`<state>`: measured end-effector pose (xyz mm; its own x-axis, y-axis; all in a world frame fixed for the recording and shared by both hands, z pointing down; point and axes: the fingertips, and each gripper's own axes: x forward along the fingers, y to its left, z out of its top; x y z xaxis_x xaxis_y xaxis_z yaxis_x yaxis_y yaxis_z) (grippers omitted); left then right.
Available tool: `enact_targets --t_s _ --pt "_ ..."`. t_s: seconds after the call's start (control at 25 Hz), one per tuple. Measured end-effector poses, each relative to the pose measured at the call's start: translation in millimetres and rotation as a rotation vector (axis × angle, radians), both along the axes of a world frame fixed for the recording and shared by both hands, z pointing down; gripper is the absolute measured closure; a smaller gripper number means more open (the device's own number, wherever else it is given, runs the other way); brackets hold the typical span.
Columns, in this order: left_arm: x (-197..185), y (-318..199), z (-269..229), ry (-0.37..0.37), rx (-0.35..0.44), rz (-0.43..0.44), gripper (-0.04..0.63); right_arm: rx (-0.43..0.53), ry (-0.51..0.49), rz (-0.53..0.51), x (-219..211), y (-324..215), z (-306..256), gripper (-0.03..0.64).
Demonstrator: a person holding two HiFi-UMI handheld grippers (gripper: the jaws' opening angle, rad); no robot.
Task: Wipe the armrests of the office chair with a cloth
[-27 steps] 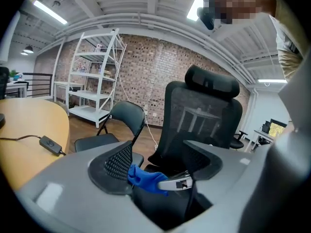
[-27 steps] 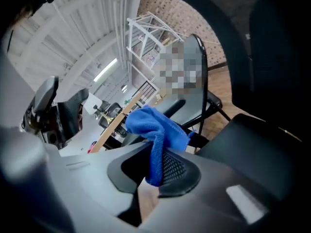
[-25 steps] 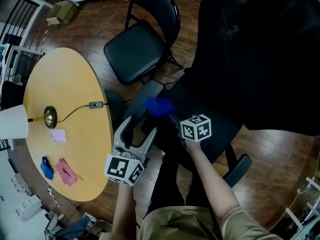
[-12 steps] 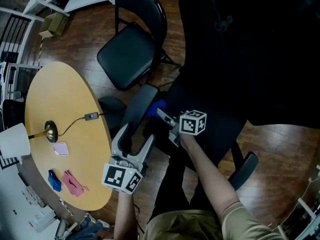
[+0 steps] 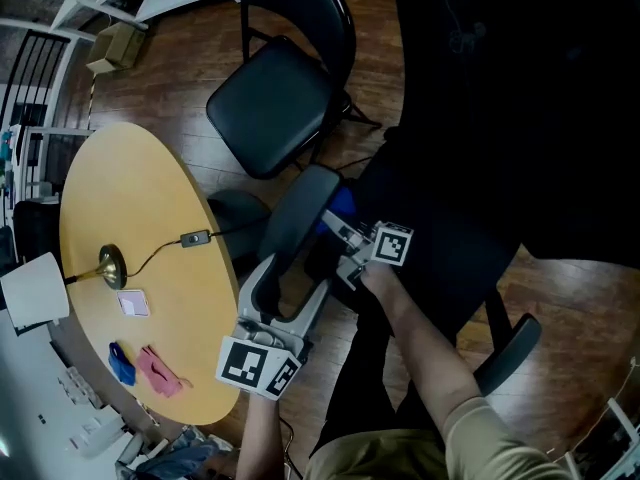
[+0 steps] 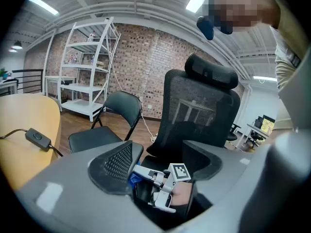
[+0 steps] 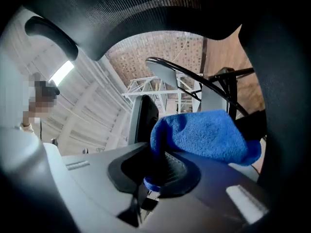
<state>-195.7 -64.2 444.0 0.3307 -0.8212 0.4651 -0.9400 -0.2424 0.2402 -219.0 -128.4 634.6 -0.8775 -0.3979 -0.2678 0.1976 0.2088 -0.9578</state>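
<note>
The black office chair has its left armrest in the middle of the head view. My right gripper is shut on a blue cloth and holds it against the armrest's inner side. In the right gripper view the cloth bulges out of the jaws, with the dark armrest arching overhead. My left gripper stands open at the armrest's near end. Between its pads the left gripper view shows the right gripper and a bit of the cloth.
A black folding chair stands just beyond the armrest. The round yellow table at the left carries a lamp, a cable switch and small pink and blue items. The chair's other armrest is at the lower right.
The right gripper has rolled and slid the cloth from beside the armrest pad to tuck against its inner edge. The left gripper has kept its place at the armrest's near end.
</note>
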Motion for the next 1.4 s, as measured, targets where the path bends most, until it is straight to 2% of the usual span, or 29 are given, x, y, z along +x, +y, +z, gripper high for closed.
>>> enact_targets --t_s 0.12,0.2,0.32,0.48,0.72,0.84,0.92,1.04,1.2,1.28,1.4 --pt "-1.8 -0.9 2.1 0.001 0.003 0.004 0.281 0.04 0.011 0.038 3.7 -3.5 1.8 0.589" --pt "-2.3 -1.3 4.6 -0.002 0.004 0.006 0.281 0.036 0.066 0.067 7.7 -7.9 15.9 0.589" --pt "2.0 -2.5 9.8 -0.02 0.004 0.025 0.281 0.002 0.191 0.067 10.4 -15.2 48.4 0.589" --pt "11.9 -2.7 19.6 -0.011 -0.003 0.056 0.281 0.022 0.391 0.021 12.6 -27.8 77.7 0.589" --pt "14.0 0.3 24.7 -0.009 -0.009 0.066 0.281 -0.088 0.723 -0.018 19.0 -42.1 131.6 0.589" --pt "7.8 0.3 23.6 -0.016 -0.004 0.058 0.281 -0.099 0.82 -0.042 20.4 -45.5 141.0 0.589" --pt "4.6 0.1 23.6 -0.02 0.0 0.05 0.281 -0.097 0.82 -0.064 20.4 -46.0 140.7 0.589" --pt "4.1 0.7 22.1 -0.017 0.007 0.039 0.281 -0.036 0.716 -0.166 13.4 -34.0 119.1 0.589" --pt "10.3 1.8 19.9 0.003 0.009 0.037 0.281 0.238 0.513 -0.361 -7.3 11.6 56.4 0.589" --pt "12.2 1.6 19.6 0.008 0.01 0.038 0.281 0.353 0.435 -0.382 -16.4 22.6 27.0 0.589" --pt "10.0 1.5 19.8 0.01 0.009 0.034 0.281 0.484 0.412 -0.388 -23.1 29.4 7.6 0.589"
